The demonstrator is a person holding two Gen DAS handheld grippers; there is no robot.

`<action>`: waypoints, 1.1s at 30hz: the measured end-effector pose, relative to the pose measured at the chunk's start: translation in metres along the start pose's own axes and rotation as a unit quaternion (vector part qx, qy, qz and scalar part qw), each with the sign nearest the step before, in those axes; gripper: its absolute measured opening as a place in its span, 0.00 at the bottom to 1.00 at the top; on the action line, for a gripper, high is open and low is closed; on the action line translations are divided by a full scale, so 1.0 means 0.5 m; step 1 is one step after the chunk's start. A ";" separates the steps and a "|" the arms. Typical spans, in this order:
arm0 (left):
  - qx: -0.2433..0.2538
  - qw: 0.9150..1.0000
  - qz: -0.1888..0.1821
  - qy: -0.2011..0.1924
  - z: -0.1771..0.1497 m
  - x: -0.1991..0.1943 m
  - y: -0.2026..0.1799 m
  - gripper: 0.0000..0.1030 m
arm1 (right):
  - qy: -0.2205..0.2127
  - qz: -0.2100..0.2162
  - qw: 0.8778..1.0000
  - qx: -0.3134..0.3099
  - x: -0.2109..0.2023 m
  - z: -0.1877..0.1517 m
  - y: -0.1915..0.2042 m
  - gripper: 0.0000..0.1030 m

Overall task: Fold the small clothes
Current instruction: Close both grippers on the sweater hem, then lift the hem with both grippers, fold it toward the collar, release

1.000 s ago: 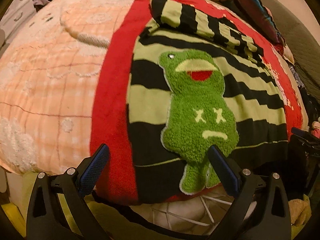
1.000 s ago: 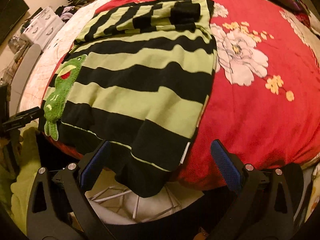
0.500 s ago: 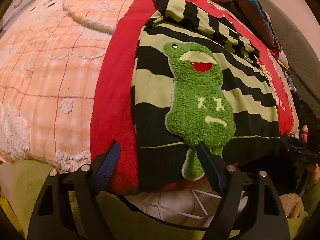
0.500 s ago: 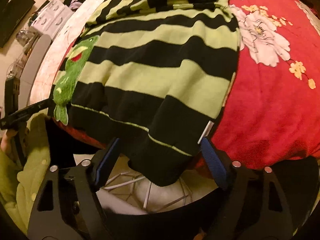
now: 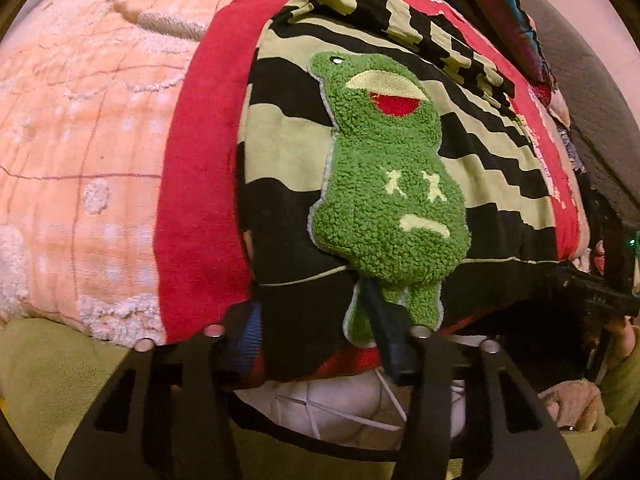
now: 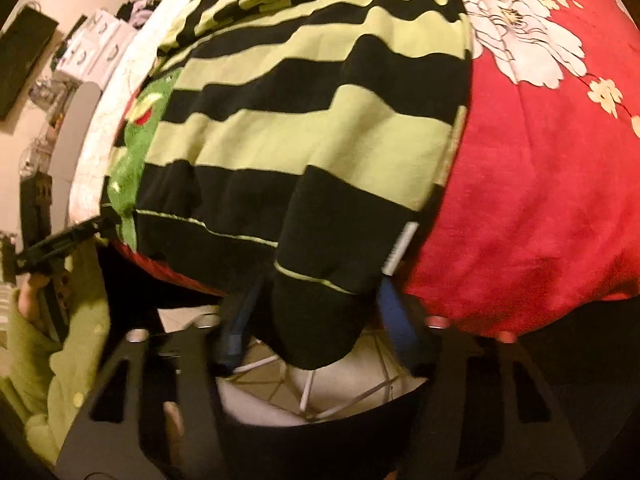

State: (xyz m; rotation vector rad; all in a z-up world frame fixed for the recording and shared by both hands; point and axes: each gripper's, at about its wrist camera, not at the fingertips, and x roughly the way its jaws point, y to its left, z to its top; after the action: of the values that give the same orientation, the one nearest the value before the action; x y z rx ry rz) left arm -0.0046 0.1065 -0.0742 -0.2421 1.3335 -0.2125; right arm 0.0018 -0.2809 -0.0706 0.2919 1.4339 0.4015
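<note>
Both tongs, left [image 5: 316,330] and right [image 6: 318,316], straddle the striped sweater's [image 6: 320,128] hem.

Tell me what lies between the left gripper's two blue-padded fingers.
In the left wrist view, the black hem of the green-and-black striped sweater lies between the left gripper's fingers.

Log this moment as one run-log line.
stage: hem grasp | left gripper: jaws straddle striped sweater hem by frog patch | right gripper: jaws straddle hem corner | surface: red blanket

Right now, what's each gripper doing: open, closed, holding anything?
Left gripper: closing around the sweater's black hem, beside the frog patch; grip unclear.
Right gripper: straddling the hanging hem corner; grip unclear.
</note>
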 end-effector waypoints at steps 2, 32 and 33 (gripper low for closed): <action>0.000 1.000 0.005 -0.004 0.000 -0.006 0.000 0.29 | -0.008 0.020 1.000 0.007 -0.010 0.000 -0.005 0.19; -0.028 0.997 -0.065 -0.026 -0.001 -0.044 0.021 0.07 | 0.009 0.087 0.996 0.031 -0.012 -0.003 -0.014 0.10; -0.031 0.996 -0.074 -0.036 0.001 -0.055 0.022 0.07 | 0.001 0.098 0.995 0.030 -0.024 0.002 -0.012 0.08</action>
State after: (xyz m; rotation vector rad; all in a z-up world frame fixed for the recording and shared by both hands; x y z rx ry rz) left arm -0.0100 0.1251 -0.0518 -0.3986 1.2530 -0.2842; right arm 0.0023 -0.2916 -0.0623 0.4830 1.4255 0.5193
